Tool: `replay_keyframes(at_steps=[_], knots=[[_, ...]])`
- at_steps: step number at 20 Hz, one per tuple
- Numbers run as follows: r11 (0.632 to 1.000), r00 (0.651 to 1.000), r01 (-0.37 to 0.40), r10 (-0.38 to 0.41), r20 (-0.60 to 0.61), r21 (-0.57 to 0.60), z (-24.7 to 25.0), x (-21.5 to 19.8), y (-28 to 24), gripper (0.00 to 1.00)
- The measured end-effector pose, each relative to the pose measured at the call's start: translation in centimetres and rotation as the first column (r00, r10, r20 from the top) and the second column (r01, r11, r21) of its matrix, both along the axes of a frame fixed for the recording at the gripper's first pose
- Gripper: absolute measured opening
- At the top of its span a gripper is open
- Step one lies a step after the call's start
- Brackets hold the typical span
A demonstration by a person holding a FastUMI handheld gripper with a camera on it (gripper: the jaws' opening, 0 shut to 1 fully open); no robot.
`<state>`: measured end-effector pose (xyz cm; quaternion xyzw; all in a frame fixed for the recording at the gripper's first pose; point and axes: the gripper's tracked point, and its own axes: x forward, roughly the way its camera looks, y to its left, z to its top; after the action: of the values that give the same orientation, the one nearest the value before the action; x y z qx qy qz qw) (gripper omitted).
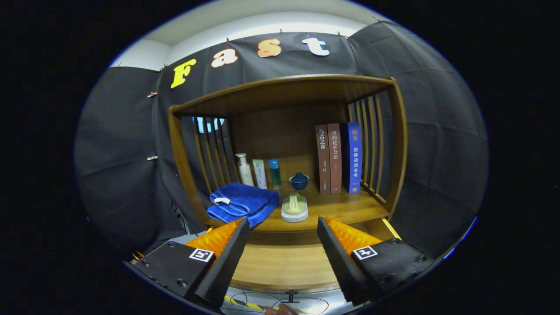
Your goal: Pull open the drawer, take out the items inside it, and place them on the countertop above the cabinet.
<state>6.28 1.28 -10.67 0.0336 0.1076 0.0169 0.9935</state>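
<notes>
The wooden cabinet's countertop [345, 208] carries a folded blue towel [243, 203] and a pale green scrub brush on a white base [294, 208], both just beyond my fingertips. My gripper [283, 224] is open, its fingers spread wide with nothing between them. Below the countertop the drawer [284, 262] stands pulled out; its bare wooden bottom shows between my fingers. The small dark knob [291, 296] pokes out from the drawer's front edge.
At the back of the countertop stand a white pump bottle [244, 169], a pale tube [260, 173], a teal bottle [274, 173], a blue lidded cup [299, 180] and three upright books [339, 157]. Slatted wooden sides [372, 144] and a top board enclose the space.
</notes>
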Motion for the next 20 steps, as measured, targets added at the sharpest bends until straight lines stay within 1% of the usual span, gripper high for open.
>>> replay_keyframes(at_steps=[3, 6, 9, 11, 15, 20], knots=[[1.0, 1.0, 0.01, -0.009, 0.024, -0.02, -2.9, -3.3, -0.1, 0.99], [1.0, 1.0, 0.014, -0.014, -0.003, -0.009, -7.4, -5.7, -0.2, 0.99], [0.999, 0.999, 0.039, -0.038, -0.037, 0.017, -11.8, -7.1, -0.7, 0.99], [0.998, 0.997, 0.058, -0.058, -0.056, 0.008, -14.0, -7.2, -1.2, 0.99], [0.998, 0.992, 0.055, -0.056, -0.111, -0.012, -18.2, -6.3, -1.2, 1.0], [0.998, 0.987, 0.066, -0.069, -0.144, -0.021, -20.3, -5.2, -1.0, 1.0]])
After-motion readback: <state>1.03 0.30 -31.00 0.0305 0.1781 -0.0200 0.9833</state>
